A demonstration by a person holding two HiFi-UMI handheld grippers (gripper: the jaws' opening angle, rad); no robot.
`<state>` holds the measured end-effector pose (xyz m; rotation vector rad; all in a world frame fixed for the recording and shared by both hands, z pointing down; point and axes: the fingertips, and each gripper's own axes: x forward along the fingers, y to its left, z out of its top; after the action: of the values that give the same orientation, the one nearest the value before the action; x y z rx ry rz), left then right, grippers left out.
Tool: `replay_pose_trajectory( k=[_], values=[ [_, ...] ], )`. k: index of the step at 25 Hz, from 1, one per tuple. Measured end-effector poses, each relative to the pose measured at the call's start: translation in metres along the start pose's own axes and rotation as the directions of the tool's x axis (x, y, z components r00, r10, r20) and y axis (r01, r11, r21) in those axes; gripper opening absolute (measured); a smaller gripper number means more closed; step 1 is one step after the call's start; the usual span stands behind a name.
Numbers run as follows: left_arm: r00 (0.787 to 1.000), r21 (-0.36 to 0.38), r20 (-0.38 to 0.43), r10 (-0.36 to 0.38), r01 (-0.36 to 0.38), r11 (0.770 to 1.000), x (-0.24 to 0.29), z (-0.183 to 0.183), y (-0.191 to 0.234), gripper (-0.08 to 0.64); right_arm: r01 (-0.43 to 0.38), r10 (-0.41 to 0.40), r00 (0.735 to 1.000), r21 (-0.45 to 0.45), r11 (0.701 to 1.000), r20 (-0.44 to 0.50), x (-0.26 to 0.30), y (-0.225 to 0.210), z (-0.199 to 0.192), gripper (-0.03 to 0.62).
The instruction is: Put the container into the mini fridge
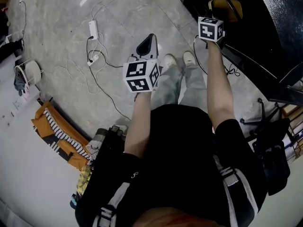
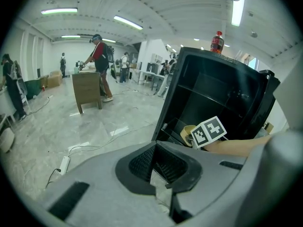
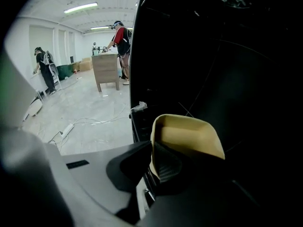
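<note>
The mini fridge is black and stands open, its dark inside filling the right gripper view. My right gripper is shut on the rim of a tan container and holds it inside the fridge's lower part. In the head view the container shows just past the right gripper, at the fridge opening. My left gripper hangs over the floor left of the fridge, jaws together with nothing between them. In its own view the left gripper points toward the fridge.
A red-capped bottle stands on top of the fridge. A power strip and loose cables lie on the floor. Bags sit at the left, a chair base at the right. People work by a wooden cabinet far off.
</note>
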<state>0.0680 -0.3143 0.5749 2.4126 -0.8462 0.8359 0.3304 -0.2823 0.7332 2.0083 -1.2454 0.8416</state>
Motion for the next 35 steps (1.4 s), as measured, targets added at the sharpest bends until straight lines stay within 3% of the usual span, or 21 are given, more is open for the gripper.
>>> replay_pose_trajectory(
  k=[5,8,10,13,15,19,23,28,35],
  values=[
    [1.0,-0.011,0.011,0.005,-0.005,1.0,-0.005,0.003,0.0,0.006,0.017,-0.018,1.0,0.037,0.999,0.025,-0.006,-0.01,0.0,0.024],
    [1.0,-0.026,0.026,0.016,-0.015,1.0,-0.008,0.007,0.002,0.006,0.009,-0.014,0.998,0.089,0.996,0.06,-0.024,-0.008,0.01,0.087],
    [0.999,-0.041,0.044,0.021,-0.019,0.999,-0.009,0.01,0.0,0.006,-0.009,-0.005,0.996,0.146,0.989,0.09,-0.04,-0.004,0.016,0.087],
    [0.995,-0.052,0.095,0.032,-0.027,0.998,-0.017,0.023,-0.005,0.006,-0.061,0.02,0.986,0.252,0.966,0.166,-0.072,0.008,0.032,0.056],
    [0.988,-0.058,0.146,0.05,-0.042,0.997,-0.027,0.038,-0.004,0.006,-0.148,0.073,0.964,0.29,0.945,0.255,-0.101,0.022,0.057,0.034],
    [0.96,-0.085,0.259,0.105,-0.085,0.993,-0.062,0.07,0.001,0.006,-0.348,0.213,0.876,0.26,0.901,0.433,-0.166,0.056,0.111,0.02],
    [0.907,-0.134,0.378,0.187,-0.146,0.98,-0.105,0.096,0.018,0.006,-0.492,0.344,0.754,0.134,0.86,0.56,-0.224,0.088,0.161,0.015],
    [0.823,-0.192,0.492,0.283,-0.214,0.958,-0.166,0.117,0.037,0.006,-0.557,0.47,0.634,-0.059,0.829,0.614,-0.288,0.129,0.202,0.012],
    [0.698,-0.247,0.608,0.378,-0.287,0.926,-0.229,0.136,0.042,0.006,-0.61,0.613,0.453,-0.276,0.742,0.647,-0.364,0.171,0.24,0.012]
  ],
)
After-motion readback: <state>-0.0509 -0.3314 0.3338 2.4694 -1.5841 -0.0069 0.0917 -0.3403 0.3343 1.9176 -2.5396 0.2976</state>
